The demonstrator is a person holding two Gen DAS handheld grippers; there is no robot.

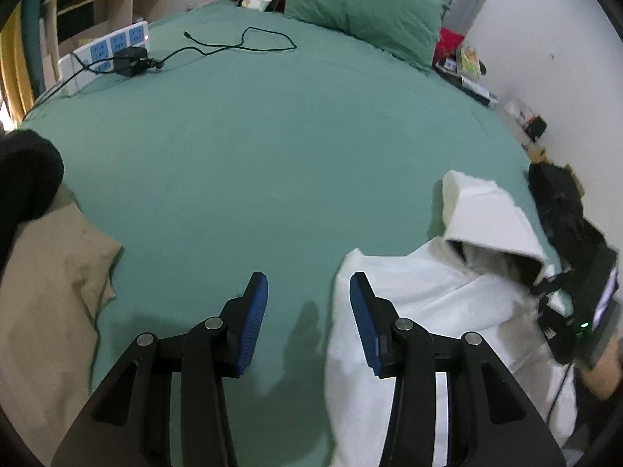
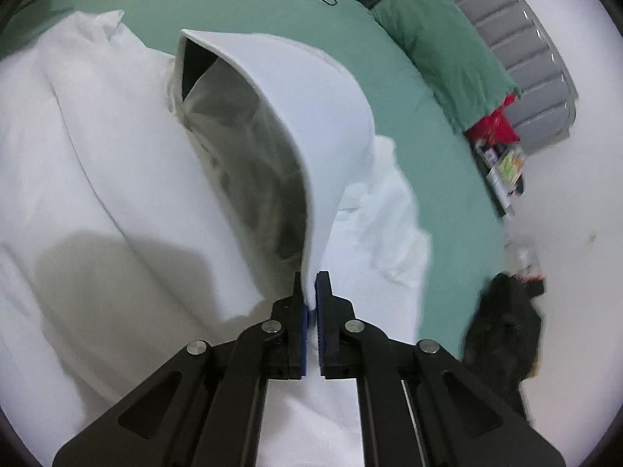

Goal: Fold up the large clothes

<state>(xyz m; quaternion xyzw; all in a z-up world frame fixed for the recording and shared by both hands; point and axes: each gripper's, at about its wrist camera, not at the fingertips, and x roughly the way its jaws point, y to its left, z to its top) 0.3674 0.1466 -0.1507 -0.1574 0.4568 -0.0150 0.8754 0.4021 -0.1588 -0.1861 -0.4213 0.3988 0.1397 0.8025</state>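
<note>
Nearby, green pillow (image 1: 362,7), charger cable (image 1: 233,44), tan cloth (image 1: 50,292)

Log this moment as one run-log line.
task: fold large clothes | right gripper: jaws shut on white hooded garment at hood edge | left gripper: jaws open, empty, above green bedsheet | fold: not yet made

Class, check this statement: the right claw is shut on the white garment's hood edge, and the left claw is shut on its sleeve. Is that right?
Not quite. The right claw does pinch the hood edge, but the left wrist view shows the left claw open, holding nothing.
</note>
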